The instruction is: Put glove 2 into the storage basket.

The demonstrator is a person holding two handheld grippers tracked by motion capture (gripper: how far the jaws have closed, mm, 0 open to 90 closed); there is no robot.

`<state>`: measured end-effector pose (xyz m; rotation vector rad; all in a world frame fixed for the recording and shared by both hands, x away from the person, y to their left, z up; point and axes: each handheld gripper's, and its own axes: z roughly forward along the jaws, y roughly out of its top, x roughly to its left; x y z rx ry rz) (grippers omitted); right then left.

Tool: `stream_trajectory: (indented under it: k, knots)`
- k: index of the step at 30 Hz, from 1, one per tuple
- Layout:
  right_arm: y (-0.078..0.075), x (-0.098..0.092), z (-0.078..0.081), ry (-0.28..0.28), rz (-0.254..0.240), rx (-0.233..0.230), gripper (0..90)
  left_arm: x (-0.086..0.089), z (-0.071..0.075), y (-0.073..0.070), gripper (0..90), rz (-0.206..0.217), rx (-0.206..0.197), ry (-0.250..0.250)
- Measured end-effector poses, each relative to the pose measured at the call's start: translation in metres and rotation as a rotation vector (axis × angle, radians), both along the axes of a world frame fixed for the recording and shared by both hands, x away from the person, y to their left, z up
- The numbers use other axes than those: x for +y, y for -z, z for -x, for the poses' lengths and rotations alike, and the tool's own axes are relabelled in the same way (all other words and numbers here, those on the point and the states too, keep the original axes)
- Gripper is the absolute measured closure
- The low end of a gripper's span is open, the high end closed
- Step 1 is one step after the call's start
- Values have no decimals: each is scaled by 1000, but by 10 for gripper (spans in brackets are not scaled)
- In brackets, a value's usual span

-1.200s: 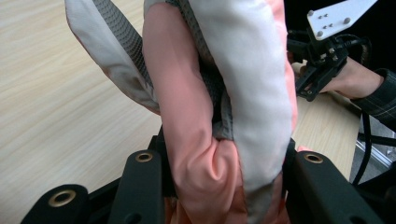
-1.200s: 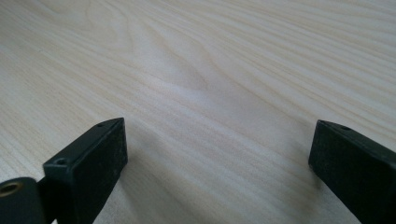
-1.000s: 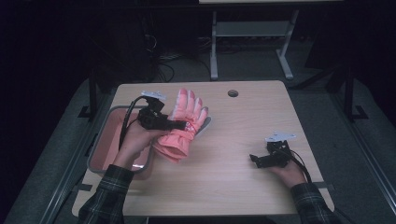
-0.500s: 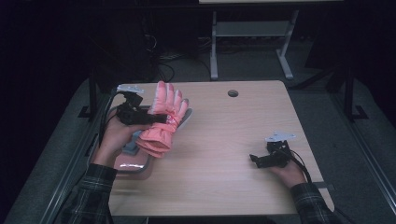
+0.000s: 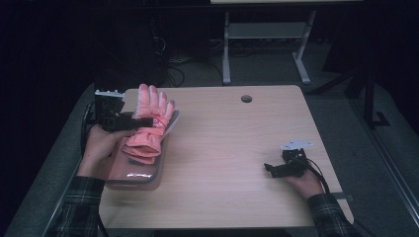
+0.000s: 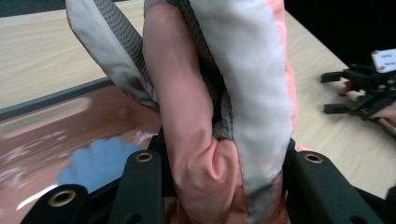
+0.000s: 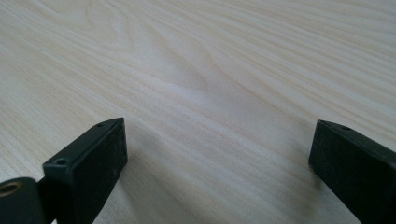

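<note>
A pink glove [image 5: 148, 126] with grey and white panels hangs over a pink bin [image 5: 138, 173] at the table's left edge. My left gripper [image 5: 133, 121] is shut on the glove [image 6: 219, 116], which bulges between the two black jaws in the left gripper view. The bin's inside [image 6: 56, 140] lies below it, with a blue thing [image 6: 98, 161] on its floor. My right gripper [image 5: 272, 168] rests low over the wooden table [image 5: 227, 148] at the right, open, with bare wood [image 7: 210, 107] between its jaws.
A round cable hole [image 5: 246, 98] sits near the table's far edge. Beyond the table stands a white metal frame [image 5: 267, 34] on a dark floor. The right gripper [image 6: 364, 88] also appears far off in the left gripper view.
My left gripper has carried the glove leftward from the table's middle-left to above the bin. The right gripper has stayed put.
</note>
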<state>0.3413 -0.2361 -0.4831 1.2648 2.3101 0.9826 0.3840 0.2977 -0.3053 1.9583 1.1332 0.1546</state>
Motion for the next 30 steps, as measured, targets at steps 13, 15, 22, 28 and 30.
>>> stream_trajectory:
  k: [13, 15, 22, 28, 30]
  knots:
    - [0, 0, 0, 0, 0, 0, 39, 32, -1, 23, 595, -38, 36, -107]
    - [0, 0, 0, 0, 0, 0, 38, 33, -2, 28, 595, -49, 46, -122]
    - [0, 0, 0, 0, 0, 0, 38, 36, -8, 47, 595, -83, 92, -147]
    - [0, 0, 0, 0, 0, -1, 39, 32, -11, 63, 594, -99, 131, -138]
    - [0, 0, 0, 0, 0, -1, 39, 29, -12, 69, 593, -98, 147, -126]
